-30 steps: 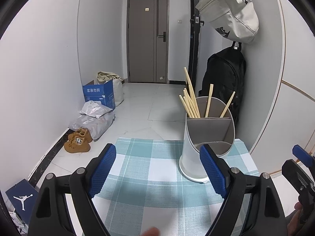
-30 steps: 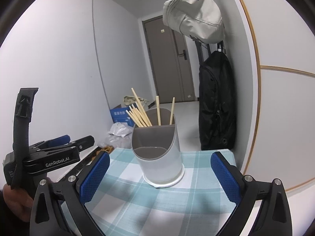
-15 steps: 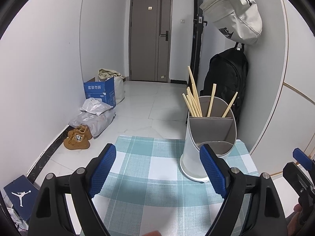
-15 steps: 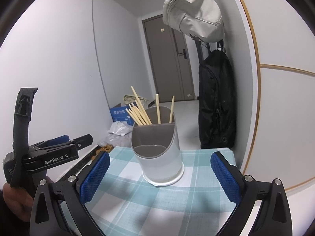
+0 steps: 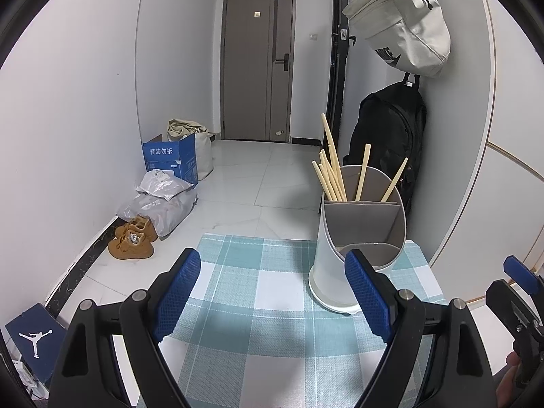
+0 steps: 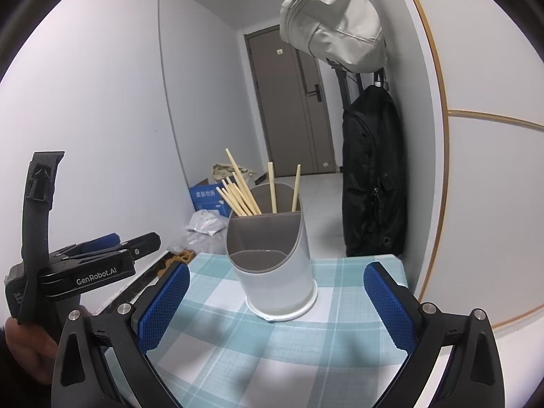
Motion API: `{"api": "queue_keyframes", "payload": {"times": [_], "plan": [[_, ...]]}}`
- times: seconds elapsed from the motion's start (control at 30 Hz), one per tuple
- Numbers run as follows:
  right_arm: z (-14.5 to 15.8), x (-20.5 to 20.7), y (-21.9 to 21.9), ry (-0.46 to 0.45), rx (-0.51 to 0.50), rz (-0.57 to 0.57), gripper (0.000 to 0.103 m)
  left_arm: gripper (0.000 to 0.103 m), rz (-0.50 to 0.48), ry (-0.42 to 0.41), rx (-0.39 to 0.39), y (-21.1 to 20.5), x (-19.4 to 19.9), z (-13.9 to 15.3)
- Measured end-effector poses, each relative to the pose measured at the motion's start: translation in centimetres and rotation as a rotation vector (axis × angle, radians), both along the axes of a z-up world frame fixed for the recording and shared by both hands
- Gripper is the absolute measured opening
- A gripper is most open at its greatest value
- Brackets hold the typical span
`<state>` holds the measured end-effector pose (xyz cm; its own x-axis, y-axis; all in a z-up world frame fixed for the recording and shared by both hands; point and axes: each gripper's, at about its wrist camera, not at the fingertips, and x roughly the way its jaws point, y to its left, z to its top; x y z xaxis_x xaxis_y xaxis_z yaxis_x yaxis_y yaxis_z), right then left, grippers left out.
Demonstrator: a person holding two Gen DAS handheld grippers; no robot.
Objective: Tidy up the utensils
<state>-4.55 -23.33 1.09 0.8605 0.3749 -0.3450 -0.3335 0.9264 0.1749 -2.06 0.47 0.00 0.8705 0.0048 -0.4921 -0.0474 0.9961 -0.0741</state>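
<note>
Left gripper (image 5: 272, 294): jaws wide apart, blue pads bare, nothing between them; hovers over the near part of the cloth, tipped slightly down.
Right gripper (image 6: 275, 302): jaws wide apart, nothing held; faces the holder head-on, pads well short of it on either side.
Change over the last second: almost none. Both grippers stand as wide as before and have barely shifted; the holder and its sticks sit where they did.
Utensil holder (image 6: 272, 265): white, slanted rim, grey divided insert; upright on the checked cloth (image 5: 251, 292), towards its far right corner, near the wall.
Chopsticks (image 5: 335, 176): pale wooden sticks, all standing in the rear compartments; a cluster leaning left, two singles further right. Front compartment appears empty.
Loose utensils: none visible on the cloth in either view.
Surroundings: black backpack (image 6: 372, 176) and beige bag (image 5: 401, 23) hanging on the wall behind; boxes, parcels and shoes on the floor to the left.
Task reading: judged complete or paused, with every visible stick housed and both grippers idle.
</note>
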Motion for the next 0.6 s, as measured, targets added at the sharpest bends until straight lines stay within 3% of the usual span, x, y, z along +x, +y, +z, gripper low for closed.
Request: {"api": "queue_keyframes", "payload": {"times": [0.6], "plan": [[-0.07, 0.02, 0.21, 0.003, -0.003, -0.002, 0.103, 0.084, 0.003, 0.002, 0.0, 0.14, -0.06, 0.02]]}}
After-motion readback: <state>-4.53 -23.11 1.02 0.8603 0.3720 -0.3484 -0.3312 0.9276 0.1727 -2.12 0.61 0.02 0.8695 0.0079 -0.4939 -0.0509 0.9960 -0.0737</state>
